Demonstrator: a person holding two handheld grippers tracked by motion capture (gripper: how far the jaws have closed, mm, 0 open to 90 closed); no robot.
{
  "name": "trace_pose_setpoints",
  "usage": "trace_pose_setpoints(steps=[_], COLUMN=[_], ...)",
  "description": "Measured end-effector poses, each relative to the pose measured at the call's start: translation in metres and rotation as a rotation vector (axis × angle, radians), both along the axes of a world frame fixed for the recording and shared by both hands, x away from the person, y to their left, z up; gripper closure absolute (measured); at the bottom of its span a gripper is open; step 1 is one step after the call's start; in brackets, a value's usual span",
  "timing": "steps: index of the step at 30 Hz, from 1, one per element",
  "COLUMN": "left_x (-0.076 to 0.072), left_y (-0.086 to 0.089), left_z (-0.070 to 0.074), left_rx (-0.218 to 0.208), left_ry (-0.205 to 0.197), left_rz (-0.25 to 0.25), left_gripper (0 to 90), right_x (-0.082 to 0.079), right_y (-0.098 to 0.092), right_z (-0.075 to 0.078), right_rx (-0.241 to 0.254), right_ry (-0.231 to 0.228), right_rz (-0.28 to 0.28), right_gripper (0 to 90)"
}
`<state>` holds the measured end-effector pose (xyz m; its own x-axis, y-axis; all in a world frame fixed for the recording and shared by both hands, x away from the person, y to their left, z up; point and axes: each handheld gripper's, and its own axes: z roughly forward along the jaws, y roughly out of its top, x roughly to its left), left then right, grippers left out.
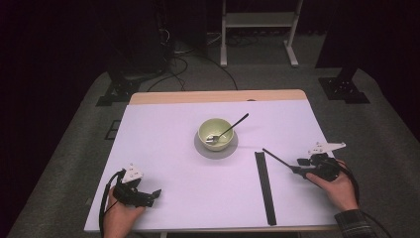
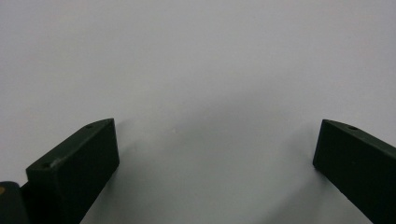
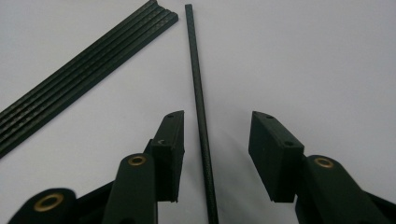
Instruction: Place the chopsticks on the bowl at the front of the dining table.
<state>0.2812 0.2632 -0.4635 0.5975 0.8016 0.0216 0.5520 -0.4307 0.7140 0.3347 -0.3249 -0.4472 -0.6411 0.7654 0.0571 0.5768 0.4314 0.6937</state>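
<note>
The right gripper (image 3: 215, 140) is straddling 1 loose black rod (image 3: 198, 93) lying just right of the rod bundle (image 1: 264, 186), jaws spread and not yet pinching. Centring the rod before squeezing should prevent rolling. The left gripper (image 2: 215, 154) is resting wide open.

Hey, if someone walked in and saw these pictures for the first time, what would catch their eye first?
Probably the pale green bowl on a grey coaster mid-table, a spoon leaning in it. Next, the bundle of black rods lying to the right of the bowl, toward the near edge. Beside it the right gripper straddles a single black rod; a gap shows on each side, so its pads do not press on it yet.
</note>
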Motion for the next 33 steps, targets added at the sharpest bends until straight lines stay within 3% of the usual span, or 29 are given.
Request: trace_pose_setpoints(steps=[16, 33], left_x=[0.000, 0.000], left_y=[0.000, 0.000], left_z=[0.000, 0.000], left_rx=[0.000, 0.000], left_ry=[-0.001, -0.001], left_rz=[0.001, 0.000], left_gripper=[0.0, 0.0], right_x=[0.008, 0.013], right_y=[0.002, 0.008], right_z=[-0.002, -0.004], right_rx=[0.029, 0.007], right_ry=[0.024, 0.031], right_rz=[0.023, 0.045], right_gripper=[68.9, 76.7])
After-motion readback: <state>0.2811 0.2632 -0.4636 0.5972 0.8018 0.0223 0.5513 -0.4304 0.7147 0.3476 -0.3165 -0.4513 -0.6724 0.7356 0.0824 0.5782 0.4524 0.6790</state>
